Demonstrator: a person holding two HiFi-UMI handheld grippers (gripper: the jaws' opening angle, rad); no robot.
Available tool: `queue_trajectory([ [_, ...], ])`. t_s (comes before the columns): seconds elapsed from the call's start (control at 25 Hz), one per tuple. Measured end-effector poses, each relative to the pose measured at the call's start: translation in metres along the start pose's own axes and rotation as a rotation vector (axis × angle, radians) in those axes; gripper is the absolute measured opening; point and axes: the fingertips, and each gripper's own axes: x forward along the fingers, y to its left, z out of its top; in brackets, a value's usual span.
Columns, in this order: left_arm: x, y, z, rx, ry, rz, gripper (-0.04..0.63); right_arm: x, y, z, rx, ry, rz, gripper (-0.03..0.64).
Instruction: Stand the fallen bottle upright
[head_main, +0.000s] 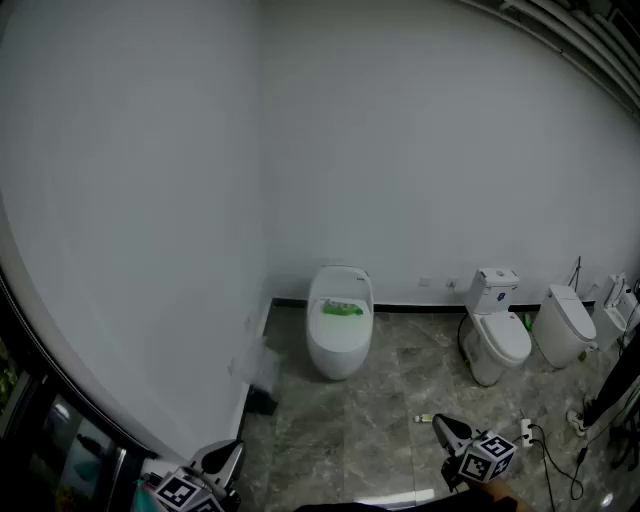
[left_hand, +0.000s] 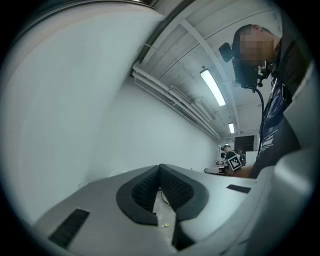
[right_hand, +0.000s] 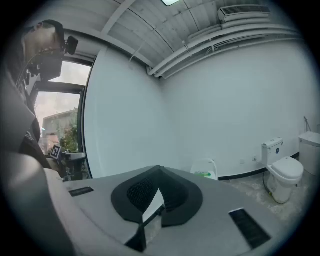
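Note:
A green bottle (head_main: 341, 309) lies on its side on top of the oval white toilet (head_main: 339, 345) against the far wall. In the right gripper view the green bottle (right_hand: 203, 174) shows small, far beyond the jaws. My left gripper (head_main: 222, 460) is at the bottom left of the head view, and my right gripper (head_main: 446, 426) is at the bottom right; both are far from the bottle. The left gripper (left_hand: 160, 168) is shut with nothing in it. The right gripper (right_hand: 159, 171) is also shut and empty.
Two more white toilets (head_main: 496, 340) (head_main: 566, 326) stand along the wall to the right. A small object (head_main: 425, 418) lies on the marble floor near my right gripper. Cables (head_main: 560, 455) trail at the right. A dark box (head_main: 260, 400) sits by the left wall.

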Motion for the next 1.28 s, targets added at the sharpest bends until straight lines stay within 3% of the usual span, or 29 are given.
queue_trajectory([
  [0.4, -0.068, 0.091, -0.021, -0.017, 0.027, 0.013, 0.021, 0.068, 0.088, -0.037, 0.002, -0.005, 0.013, 0.000],
  [0.72, -0.060, 0.108, -0.022, -0.017, 0.043, 0.039, 0.021, 0.104, 0.088, -0.044, 0.015, 0.010, 0.059, 0.000],
  [0.96, -0.008, 0.086, -0.009, 0.027, 0.055, 0.076, 0.021, 0.112, 0.030, -0.027, 0.045, -0.010, 0.095, 0.000],
  [1.28, 0.193, 0.133, 0.030, 0.123, 0.103, 0.105, 0.021, 0.196, -0.157, 0.051, 0.000, 0.002, 0.063, 0.000],
])
